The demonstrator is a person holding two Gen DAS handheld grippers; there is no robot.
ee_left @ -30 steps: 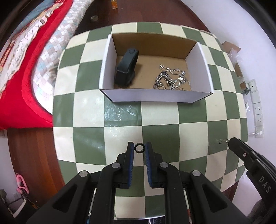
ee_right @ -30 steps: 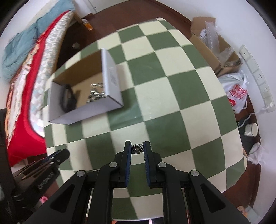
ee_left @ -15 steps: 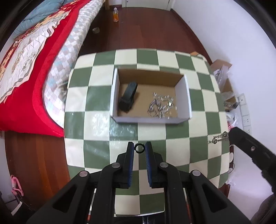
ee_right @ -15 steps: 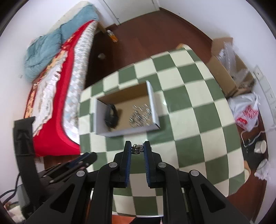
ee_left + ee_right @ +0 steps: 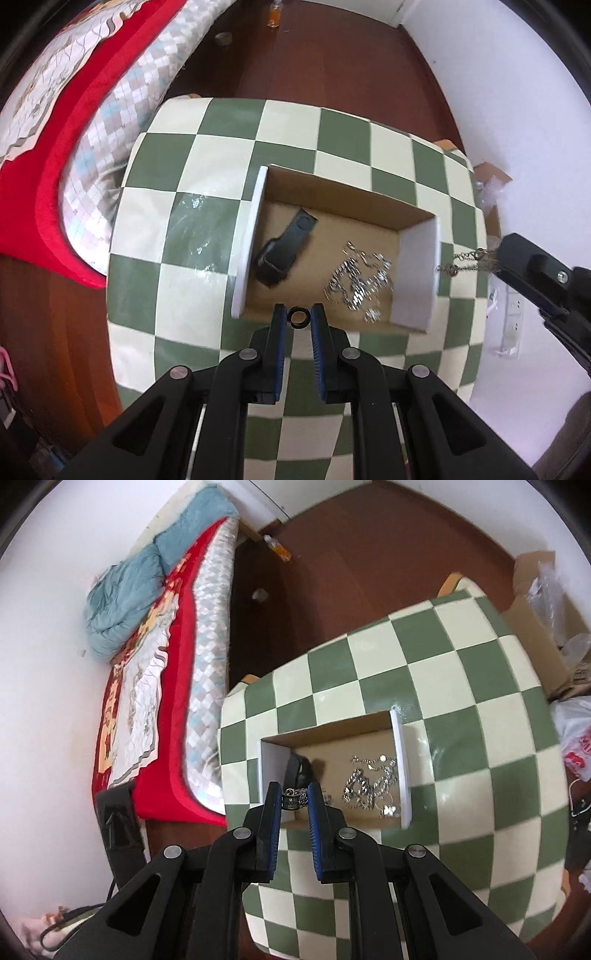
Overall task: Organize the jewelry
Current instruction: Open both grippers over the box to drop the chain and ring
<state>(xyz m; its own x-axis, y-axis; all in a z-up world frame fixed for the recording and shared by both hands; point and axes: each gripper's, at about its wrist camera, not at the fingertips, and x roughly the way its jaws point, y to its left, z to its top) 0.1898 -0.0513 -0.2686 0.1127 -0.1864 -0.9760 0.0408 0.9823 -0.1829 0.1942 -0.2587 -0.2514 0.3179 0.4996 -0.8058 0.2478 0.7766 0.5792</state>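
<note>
My left gripper (image 5: 298,318) pinches a black ring (image 5: 298,317) at its fingers' tips, over the box's (image 5: 246,251) near edge; my right gripper (image 5: 294,798) pinches a silver chain (image 5: 294,798), whose dangling length only the left view shows.

Shiny metal chains (image 5: 356,282) in matt cardboard box (image 5: 415,280) — glossy tablecloth (image 5: 192,236).

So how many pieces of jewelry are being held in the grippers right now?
2. A small black ring is pinched in the left gripper, and a silver ring with a chain in the right gripper. Both hang by the open box.
</note>
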